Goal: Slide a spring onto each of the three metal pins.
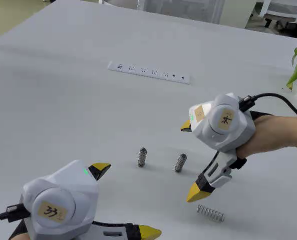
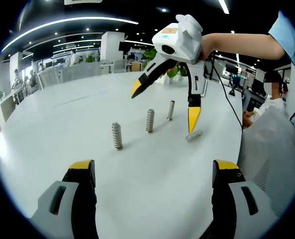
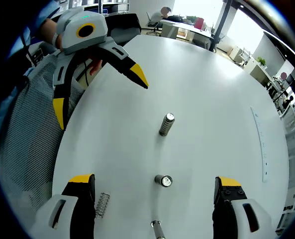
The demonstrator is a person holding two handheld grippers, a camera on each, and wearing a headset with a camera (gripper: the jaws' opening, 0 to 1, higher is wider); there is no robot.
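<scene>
Both wide open, left gripper (image 1: 125, 200), right gripper (image 1: 189, 161)

A pale grey table (image 1: 63, 90) carries a white power strip (image 1: 149, 72) toward its far edge; mid-table stand a spring-clad pin (image 1: 142, 156), a second sprung pin (image 1: 180, 162) and a bare pin (image 2: 171, 110); a loose spring (image 1: 211, 212) lies flat nearer the near edge.

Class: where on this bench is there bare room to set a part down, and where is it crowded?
Free: the broad tabletop between the power strip and the two sprung pins. Crowded: around those pins, the loose spring and the right gripper.
</scene>
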